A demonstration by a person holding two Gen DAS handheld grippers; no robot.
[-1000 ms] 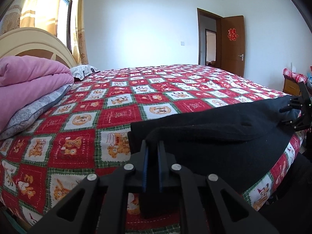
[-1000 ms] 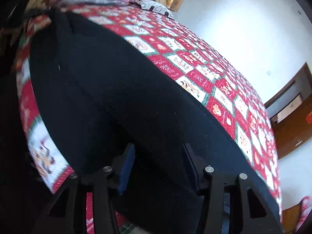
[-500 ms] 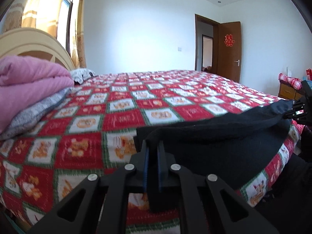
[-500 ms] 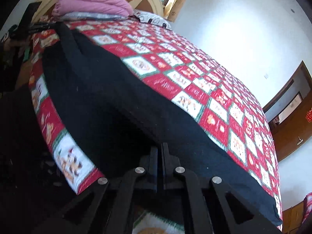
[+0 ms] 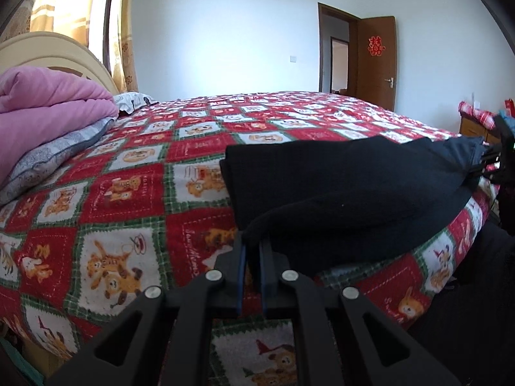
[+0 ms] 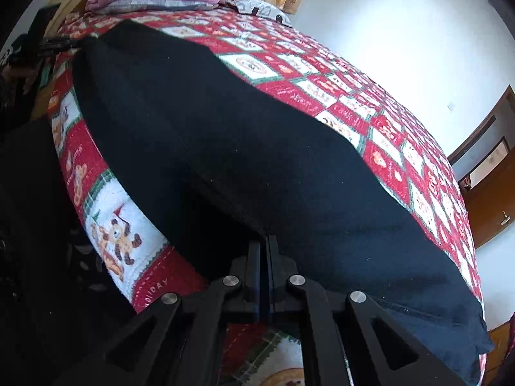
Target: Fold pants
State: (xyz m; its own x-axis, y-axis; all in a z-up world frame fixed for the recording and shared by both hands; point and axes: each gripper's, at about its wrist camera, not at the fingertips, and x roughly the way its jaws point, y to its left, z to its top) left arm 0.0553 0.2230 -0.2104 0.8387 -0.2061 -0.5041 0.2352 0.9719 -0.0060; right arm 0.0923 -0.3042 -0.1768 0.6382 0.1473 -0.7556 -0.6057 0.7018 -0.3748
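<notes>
Across the whole scene, spreading wide: a large bed (image 5: 135, 193) covered by a red, white and green checked quilt printed with cartoon bears and tigers (image 6: 341, 96). Lying along the near edge of that quilt, stretching from one tool to the other: long black fabric pants (image 5: 354, 193), folded lengthwise into a thick band with the upper layer sagging over the lower one; showing in the right wrist view as a broad dark sweep (image 6: 241, 160) running from the near corner toward the headboard end. Resting at the head of the bed, well apart from the pants: a folded pink duvet (image 5: 48, 106) stacked on a grey patterned pillow (image 5: 54, 154), backed by a cream curved headboard (image 5: 48, 48). Standing open at the far wall: a brown wooden door (image 5: 376, 61) bearing a red paper emblem.

Pinching a raised corner of the black cloth at the near end: the black left tool with blue pads (image 5: 252, 251), jaws nearly together, fabric bunching between them. Clamping the opposite end of the pants at the bed's edge: the black right tool (image 6: 264, 241), jaws pressed tight with only a sliver showing, cloth edge meeting the tips; also appearing small at the far right of the left wrist view (image 5: 492, 160), gripping the pulled-out dark hem.
</notes>
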